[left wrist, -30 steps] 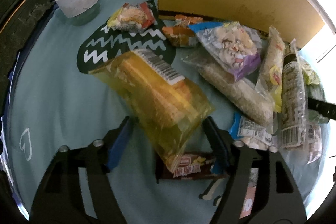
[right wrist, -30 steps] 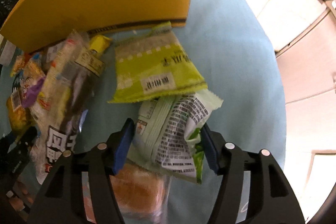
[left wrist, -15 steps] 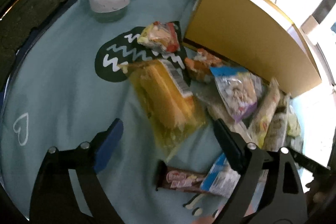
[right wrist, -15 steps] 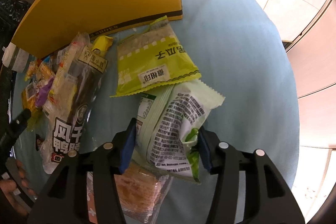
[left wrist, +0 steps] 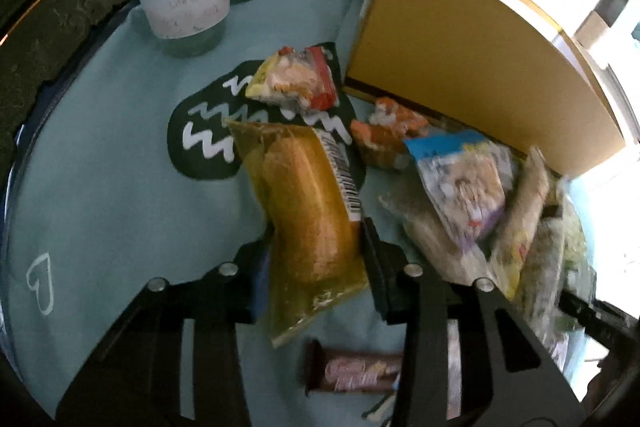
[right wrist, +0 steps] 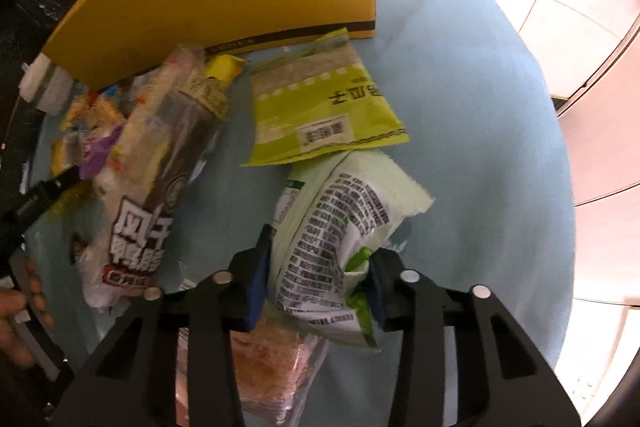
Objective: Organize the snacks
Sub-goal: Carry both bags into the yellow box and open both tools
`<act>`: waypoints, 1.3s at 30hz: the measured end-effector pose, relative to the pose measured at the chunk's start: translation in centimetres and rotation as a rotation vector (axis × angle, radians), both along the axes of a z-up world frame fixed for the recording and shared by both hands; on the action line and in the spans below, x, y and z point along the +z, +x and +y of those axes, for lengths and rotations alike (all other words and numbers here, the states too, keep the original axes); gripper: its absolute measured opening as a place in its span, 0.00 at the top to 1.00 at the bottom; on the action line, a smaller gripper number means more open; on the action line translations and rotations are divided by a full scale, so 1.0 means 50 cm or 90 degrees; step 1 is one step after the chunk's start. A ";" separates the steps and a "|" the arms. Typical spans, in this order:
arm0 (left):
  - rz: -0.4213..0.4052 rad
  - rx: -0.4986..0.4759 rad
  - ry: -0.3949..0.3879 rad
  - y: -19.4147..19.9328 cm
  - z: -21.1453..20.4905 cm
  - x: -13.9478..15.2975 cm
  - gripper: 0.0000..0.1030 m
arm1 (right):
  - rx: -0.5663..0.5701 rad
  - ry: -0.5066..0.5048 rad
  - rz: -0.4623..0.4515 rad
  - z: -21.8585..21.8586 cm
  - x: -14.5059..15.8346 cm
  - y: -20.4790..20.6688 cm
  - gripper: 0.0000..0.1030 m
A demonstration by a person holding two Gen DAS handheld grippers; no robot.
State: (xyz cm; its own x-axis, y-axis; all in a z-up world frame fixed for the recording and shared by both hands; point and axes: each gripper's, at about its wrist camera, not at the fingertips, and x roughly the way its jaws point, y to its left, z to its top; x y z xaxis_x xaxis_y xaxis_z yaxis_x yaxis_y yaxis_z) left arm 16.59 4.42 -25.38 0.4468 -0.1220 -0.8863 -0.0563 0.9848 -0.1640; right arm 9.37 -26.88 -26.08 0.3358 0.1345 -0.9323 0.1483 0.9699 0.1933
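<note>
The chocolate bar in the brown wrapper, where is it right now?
In the left wrist view, the chocolate bar lies on the blue cloth at bottom centre, just below the yellow cake packet.

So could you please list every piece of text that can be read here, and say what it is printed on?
"Life is full of" (the rest is unclear): cup.
"风干鸭脖": dark snack pack.
"瓜子", upside down: yellow-green packet.
Fine print on the white-green packet, the bread pack's barcode and the chocolate bar: unreadable.
</note>
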 end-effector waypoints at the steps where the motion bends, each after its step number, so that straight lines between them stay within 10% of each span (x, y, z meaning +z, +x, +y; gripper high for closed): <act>1: -0.006 -0.008 0.005 -0.014 -0.002 0.004 0.61 | -0.003 0.007 -0.003 -0.002 0.000 -0.005 0.63; 19: -0.048 -0.047 0.017 -0.097 -0.030 0.070 0.61 | -0.010 -0.032 -0.024 -0.017 0.050 -0.028 0.69; 25: -0.022 -0.050 0.020 -0.099 -0.026 0.046 0.61 | 0.000 -0.110 0.021 -0.021 0.016 -0.012 0.43; 34: -0.018 -0.065 0.024 -0.096 -0.032 0.047 0.61 | 0.040 -0.153 0.055 0.023 -0.035 -0.003 0.36; 39: -0.035 -0.084 0.034 -0.103 -0.041 0.055 0.61 | 0.071 -0.133 0.005 0.027 -0.015 -0.029 0.67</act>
State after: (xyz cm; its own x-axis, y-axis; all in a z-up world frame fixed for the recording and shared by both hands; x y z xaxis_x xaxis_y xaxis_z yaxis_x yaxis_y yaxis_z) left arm 11.42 2.36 -22.64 0.4775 -0.1363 -0.8680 0.0816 0.9905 -0.1106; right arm 7.93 -25.51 -26.81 0.3230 -0.0257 -0.9460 0.0392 0.9991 -0.0138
